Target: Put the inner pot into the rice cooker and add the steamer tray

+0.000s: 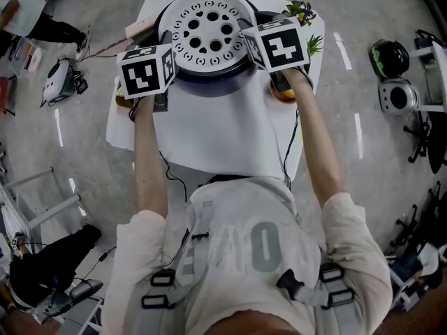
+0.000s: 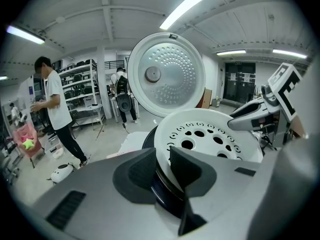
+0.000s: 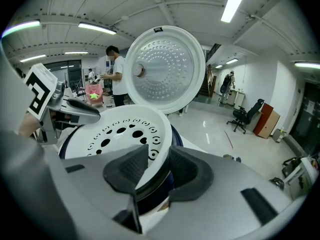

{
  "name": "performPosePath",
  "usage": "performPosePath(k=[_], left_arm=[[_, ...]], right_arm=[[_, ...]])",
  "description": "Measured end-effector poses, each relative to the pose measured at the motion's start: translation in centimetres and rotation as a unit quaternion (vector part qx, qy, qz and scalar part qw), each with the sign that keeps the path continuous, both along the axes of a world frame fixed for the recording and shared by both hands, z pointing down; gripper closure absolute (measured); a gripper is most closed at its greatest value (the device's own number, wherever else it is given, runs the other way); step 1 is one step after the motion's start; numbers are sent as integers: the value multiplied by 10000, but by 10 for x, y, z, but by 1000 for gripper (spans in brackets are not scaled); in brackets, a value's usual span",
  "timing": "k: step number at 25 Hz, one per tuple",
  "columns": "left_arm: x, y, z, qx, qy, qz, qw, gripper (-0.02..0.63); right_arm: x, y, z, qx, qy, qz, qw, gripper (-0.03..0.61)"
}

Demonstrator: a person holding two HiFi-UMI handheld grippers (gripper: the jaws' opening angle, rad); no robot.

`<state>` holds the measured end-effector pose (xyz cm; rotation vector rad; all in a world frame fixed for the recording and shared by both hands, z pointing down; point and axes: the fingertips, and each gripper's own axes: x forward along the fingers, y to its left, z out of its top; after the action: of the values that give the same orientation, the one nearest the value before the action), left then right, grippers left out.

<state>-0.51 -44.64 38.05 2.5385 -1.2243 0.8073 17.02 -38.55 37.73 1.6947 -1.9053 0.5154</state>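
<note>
A white steamer tray [image 1: 208, 32] with round holes sits level over the dark rice cooker [image 1: 209, 84], whose white lid [image 2: 167, 74] stands open behind it. My left gripper [image 1: 173, 63] is shut on the tray's left rim, and the rim [image 2: 161, 149] shows between its pads. My right gripper [image 1: 246, 46] is shut on the right rim, the edge [image 3: 152, 156] caught between its pads. The tray [image 3: 120, 134] covers the cooker's mouth, so the inner pot is hidden. Each gripper view shows the other gripper across the tray.
The cooker stands on a small table under a white cloth [image 1: 216, 128]. Orange objects peek from under each gripper at the table's sides. A person [image 2: 56, 114] stands on the floor to the left, among shelves. Gear lies on the floor at right [image 1: 398, 96].
</note>
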Motion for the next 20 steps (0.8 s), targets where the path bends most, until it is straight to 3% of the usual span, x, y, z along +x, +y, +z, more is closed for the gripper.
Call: performPosePath(k=[6, 11, 20], left_arm=[[4, 0, 5, 301, -363, 49, 9989, 523], [6, 1, 4, 500, -504, 54, 9975, 525], [6, 3, 5, 479, -471, 6, 9977, 525]], right_arm=[[2, 0, 6, 403, 340, 143, 9985, 444], [1, -1, 10, 482, 1339, -39, 9898, 497], [0, 1, 12, 524, 1329, -73, 9897, 499]])
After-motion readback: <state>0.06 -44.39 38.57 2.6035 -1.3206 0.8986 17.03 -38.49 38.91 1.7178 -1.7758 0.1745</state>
